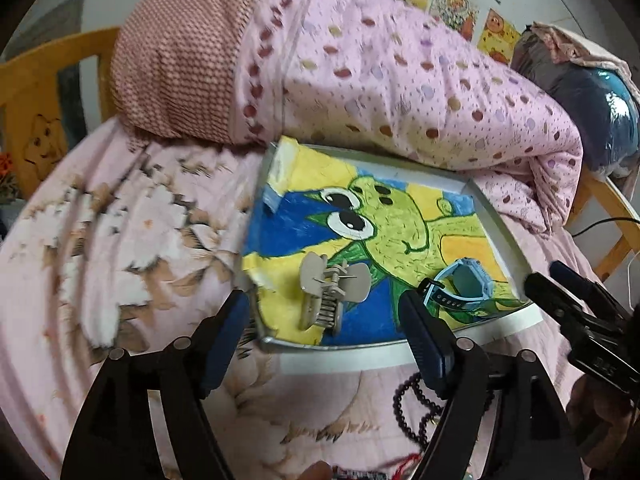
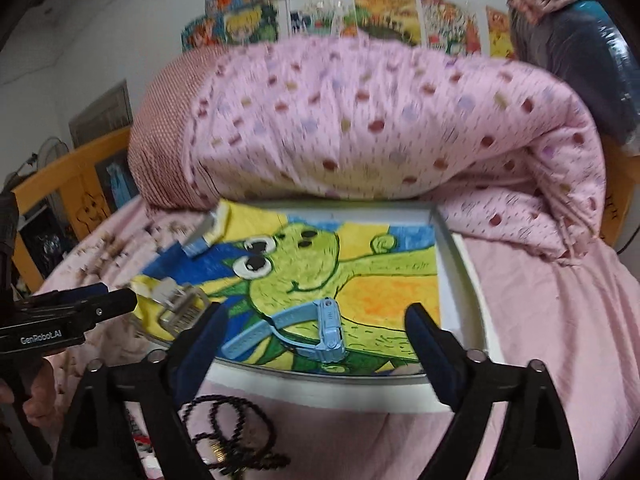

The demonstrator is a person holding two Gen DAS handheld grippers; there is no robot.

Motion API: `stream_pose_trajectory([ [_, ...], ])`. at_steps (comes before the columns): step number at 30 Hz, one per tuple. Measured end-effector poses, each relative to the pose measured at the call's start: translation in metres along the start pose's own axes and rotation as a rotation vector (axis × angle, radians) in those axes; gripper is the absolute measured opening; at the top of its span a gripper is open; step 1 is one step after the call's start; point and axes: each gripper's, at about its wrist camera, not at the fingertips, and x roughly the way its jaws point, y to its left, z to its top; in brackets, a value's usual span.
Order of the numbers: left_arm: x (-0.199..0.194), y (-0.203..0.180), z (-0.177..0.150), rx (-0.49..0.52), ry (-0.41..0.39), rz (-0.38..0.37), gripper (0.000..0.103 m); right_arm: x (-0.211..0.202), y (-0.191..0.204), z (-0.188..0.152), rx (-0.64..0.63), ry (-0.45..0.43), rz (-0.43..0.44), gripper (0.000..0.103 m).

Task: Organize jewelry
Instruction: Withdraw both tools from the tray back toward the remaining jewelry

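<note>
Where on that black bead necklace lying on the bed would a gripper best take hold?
Probably where the black bead necklace bunches into overlapping loops on the pink sheet, just in front of the framed picture. Come from above with the open right gripper, jaws across the strands, since a thin flat string offers no side to grip.

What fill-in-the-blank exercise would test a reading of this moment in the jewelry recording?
1. The grey hair claw and the light blue ____ both lie on the frog picture.
2. The fingers of both the left gripper and the right gripper stand ____.
3. The black bead string lies on the pink ____, outside the frame.

Missing words: watch; open; bedsheet
</note>
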Motion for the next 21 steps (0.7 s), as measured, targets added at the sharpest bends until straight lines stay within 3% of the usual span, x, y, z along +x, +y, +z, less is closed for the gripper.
stream_pose_trajectory([
  [1, -0.006, -0.001, -0.001, -0.001, -0.011, 0.005, 0.074, -0.009, 0.001, 0.000, 0.003, -0.021, 0.002, 0.096],
  [3, -0.021, -0.002, -0.003, -0.004, -0.042, 0.019, 0.086, -0.029, 0.004, -0.001, 0.006, -0.060, 0.001, 0.103],
  [4, -0.030, -0.003, -0.004, -0.007, -0.063, 0.029, 0.098, -0.038, 0.006, -0.002, 0.008, -0.077, 0.003, 0.103],
  [5, -0.039, -0.004, -0.005, -0.013, -0.090, 0.037, 0.101, -0.048, 0.008, -0.003, 0.010, -0.095, 0.007, 0.103],
  [15, -0.116, -0.014, -0.033, 0.045, -0.204, 0.028, 0.101, -0.133, 0.029, -0.025, 0.015, -0.190, 0.015, 0.103],
  [21, -0.156, -0.018, -0.065, 0.125, -0.196, 0.033, 0.101, -0.169, 0.041, -0.041, -0.031, -0.202, -0.001, 0.103],
])
